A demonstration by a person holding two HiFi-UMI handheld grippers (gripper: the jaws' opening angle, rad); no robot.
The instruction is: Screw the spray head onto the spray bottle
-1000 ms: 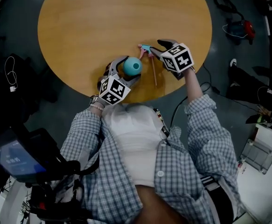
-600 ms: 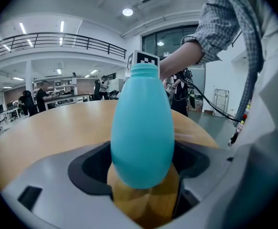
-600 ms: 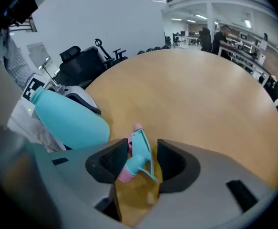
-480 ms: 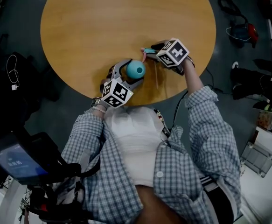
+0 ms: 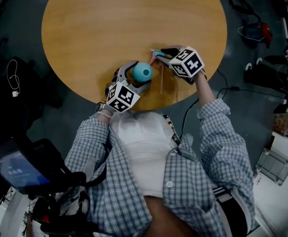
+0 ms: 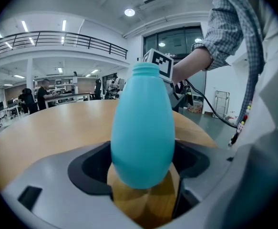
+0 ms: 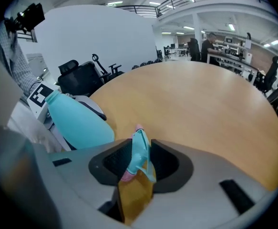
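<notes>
Left tool clamped round teal spray bottle, which stands upright near the counter's near edge. Right tool: jaws just been closing, pads now pinching the spray head, beside the bottle.

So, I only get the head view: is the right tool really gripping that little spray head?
Observer: Yes. The right gripper view shows the spray head between the right gripper's jaws, which have just been closing; both pads touch it.
Visitor: And the teal ball on the left?
Observer: That's the spray bottle from above; side-on it is egg-shaped, clamped in the left gripper.
Visitor: Capped?
Observer: No, its neck is bare.
</notes>
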